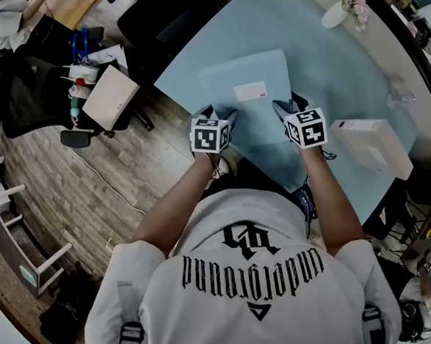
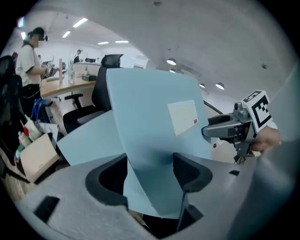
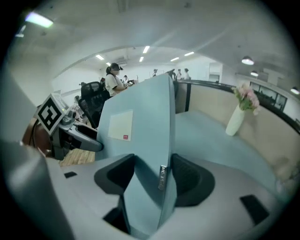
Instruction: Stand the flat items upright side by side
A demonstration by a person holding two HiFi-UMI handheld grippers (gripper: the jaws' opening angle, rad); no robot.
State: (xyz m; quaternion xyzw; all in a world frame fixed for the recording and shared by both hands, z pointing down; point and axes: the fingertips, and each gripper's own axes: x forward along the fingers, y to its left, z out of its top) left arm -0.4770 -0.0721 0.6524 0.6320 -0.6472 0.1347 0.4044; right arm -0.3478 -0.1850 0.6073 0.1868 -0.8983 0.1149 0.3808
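Currently left claw (image 1: 224,116) and right claw (image 1: 283,109) each clamp a near corner of the pale blue flat box (image 1: 242,74) at the worktop's (image 1: 319,79) near edge. Advice: raise both corners evenly, far edge planted.

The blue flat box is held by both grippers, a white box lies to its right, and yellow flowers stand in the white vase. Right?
Almost: the flowers in the white vase are pink, not yellow, as the head view shows. The rest holds.

flat box (image 1: 245,92) between left gripper (image 1: 222,115) and right gripper (image 1: 287,107) | second box (image 1: 372,146) on table (image 1: 326,71), right | vase (image 1: 335,14) behind
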